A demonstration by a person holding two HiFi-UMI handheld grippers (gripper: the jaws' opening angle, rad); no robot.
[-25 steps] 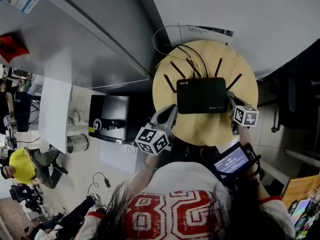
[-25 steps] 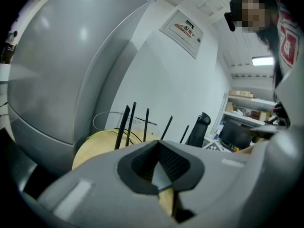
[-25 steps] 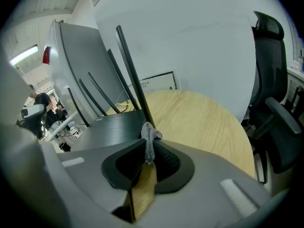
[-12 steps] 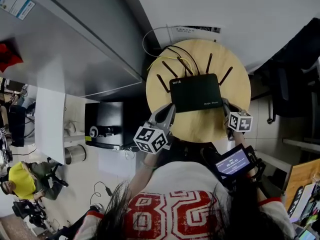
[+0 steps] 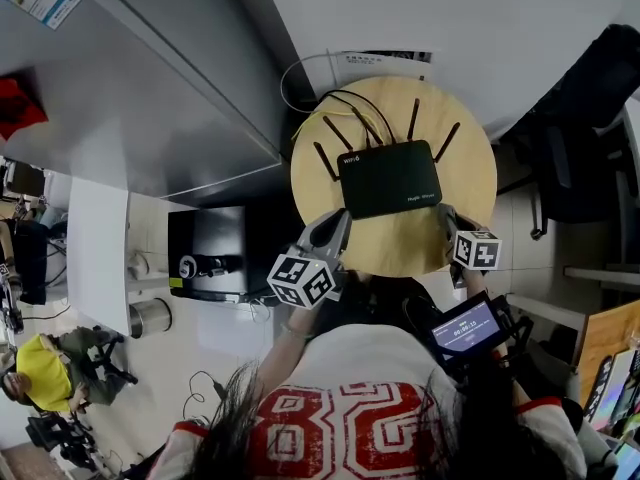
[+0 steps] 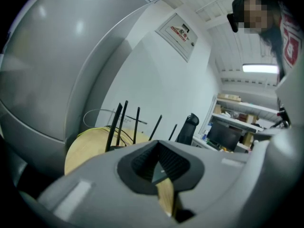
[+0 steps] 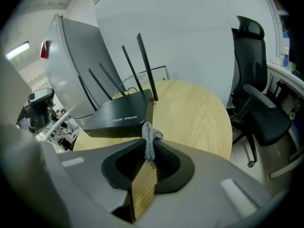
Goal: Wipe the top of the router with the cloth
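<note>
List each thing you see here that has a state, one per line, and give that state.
router, flat on the table, antennas raised, top uncovered
cloth, bunched, pinched in the right gripper
right gripper, shut on the cloth
left gripper, shut, empty

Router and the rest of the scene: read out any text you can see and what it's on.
"Ruijie | Reyee": front edge of the router.
"WiFi": corner of its top, head view.
"82", seemingly: red print on the person's shirt.
Too small to read: wall sign, arm-worn screen.
</note>
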